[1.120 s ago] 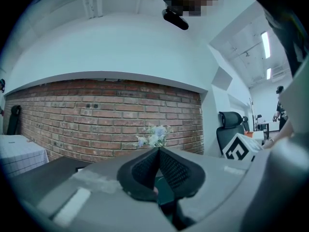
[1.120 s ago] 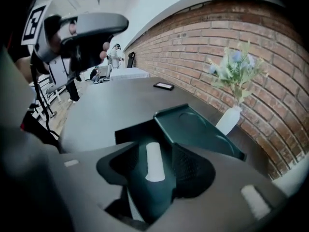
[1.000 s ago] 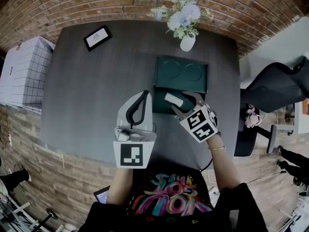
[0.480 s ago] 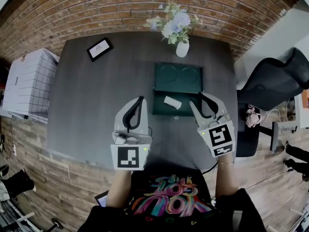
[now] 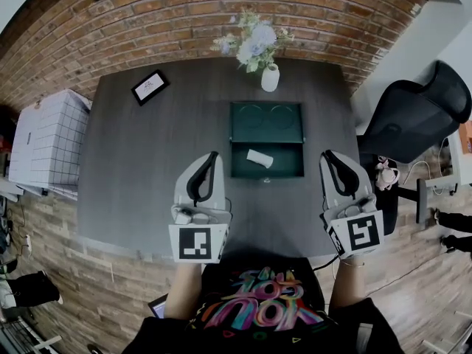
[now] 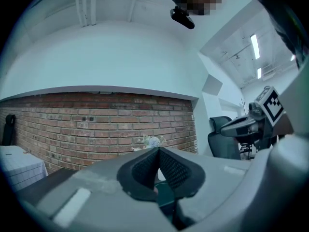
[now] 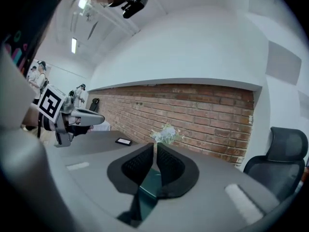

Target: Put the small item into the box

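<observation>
Right tongs pulled back from the box, jaws just closed on nothing; left tongs likewise shut, empty; small item lies inside the box, placement judged complete

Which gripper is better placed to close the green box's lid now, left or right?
Left, probably, though narrowly. The left gripper, shut and empty, sits beside the box at its left edge; the right gripper, whose jaws have just been closing on nothing, is farther off its right side.
</observation>
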